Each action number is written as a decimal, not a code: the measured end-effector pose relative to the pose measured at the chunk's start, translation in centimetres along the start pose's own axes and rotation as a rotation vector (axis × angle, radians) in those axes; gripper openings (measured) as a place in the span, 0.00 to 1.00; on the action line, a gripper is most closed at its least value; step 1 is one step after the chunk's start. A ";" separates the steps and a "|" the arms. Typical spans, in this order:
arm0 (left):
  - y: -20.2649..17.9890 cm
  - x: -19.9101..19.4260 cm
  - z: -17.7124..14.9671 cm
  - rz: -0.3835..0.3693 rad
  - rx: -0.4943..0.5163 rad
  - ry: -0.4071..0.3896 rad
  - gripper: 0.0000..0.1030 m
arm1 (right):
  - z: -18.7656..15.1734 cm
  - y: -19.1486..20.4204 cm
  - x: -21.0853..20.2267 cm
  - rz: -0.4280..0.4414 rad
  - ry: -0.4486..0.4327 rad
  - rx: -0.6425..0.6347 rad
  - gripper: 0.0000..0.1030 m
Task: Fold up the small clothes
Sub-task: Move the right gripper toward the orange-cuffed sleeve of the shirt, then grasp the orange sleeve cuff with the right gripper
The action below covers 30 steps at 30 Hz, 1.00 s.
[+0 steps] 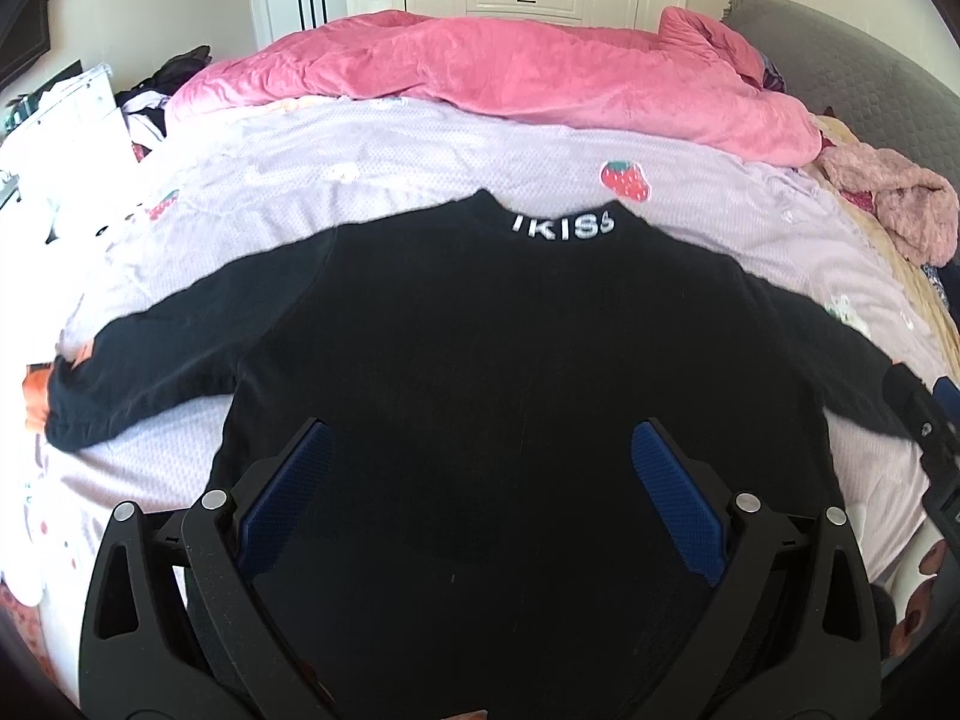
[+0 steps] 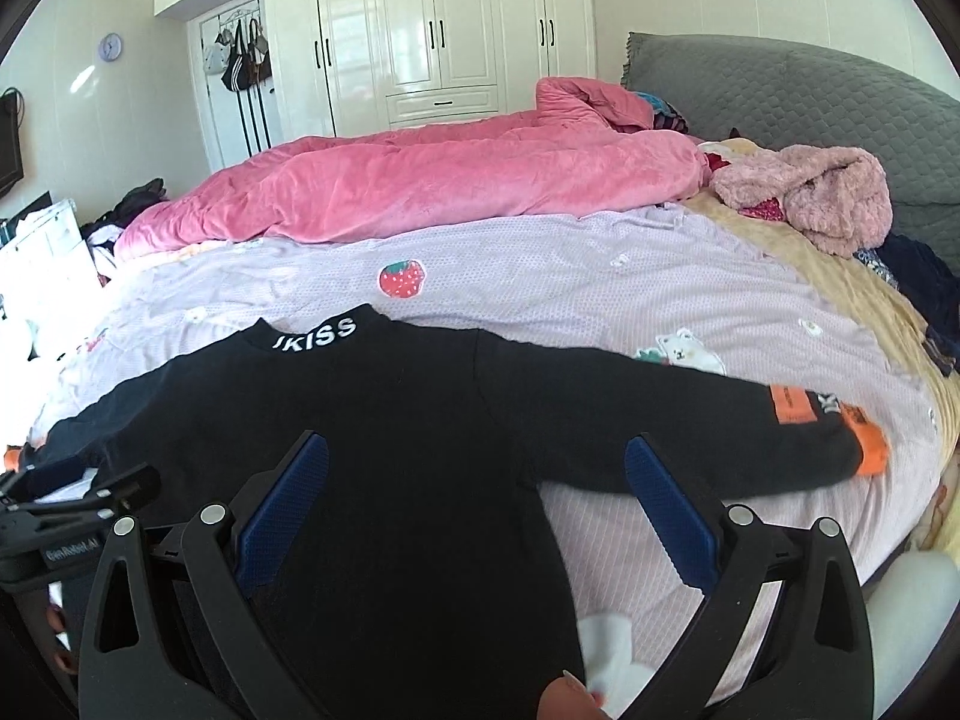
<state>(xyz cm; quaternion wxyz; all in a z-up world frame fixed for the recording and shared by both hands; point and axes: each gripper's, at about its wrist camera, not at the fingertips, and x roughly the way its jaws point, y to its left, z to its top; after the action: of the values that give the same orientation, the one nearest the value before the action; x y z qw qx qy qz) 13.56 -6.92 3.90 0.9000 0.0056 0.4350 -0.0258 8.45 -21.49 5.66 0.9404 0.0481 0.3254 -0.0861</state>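
A small black long-sleeved top (image 1: 480, 330) with white "KISS" lettering on the collar lies flat on the bed, sleeves spread out to both sides. It also shows in the right wrist view (image 2: 384, 408), where its right sleeve (image 2: 708, 420) ends in an orange cuff and patch. My left gripper (image 1: 480, 444) is open and empty above the lower body of the top. My right gripper (image 2: 477, 456) is open and empty above the top's right side, near the armpit. The right gripper shows at the left wrist view's right edge (image 1: 924, 420).
The top lies on a lilac sheet (image 2: 600, 288) with strawberry prints. A pink quilt (image 2: 420, 180) is bunched along the far side. A fluffy pink garment (image 2: 810, 192) and dark clothes lie at the right by the grey headboard (image 2: 780, 96). White wardrobes stand behind.
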 end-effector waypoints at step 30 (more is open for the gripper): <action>-5.3 6.6 2.5 -0.075 0.018 0.054 0.91 | 2.7 -11.2 6.4 -0.182 -0.007 0.313 0.96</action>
<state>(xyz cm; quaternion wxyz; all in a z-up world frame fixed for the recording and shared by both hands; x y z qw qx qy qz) 19.40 -12.55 0.34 0.8862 -0.0020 0.4590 -0.0634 12.93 -33.69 3.42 0.9109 0.1639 0.3079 -0.2205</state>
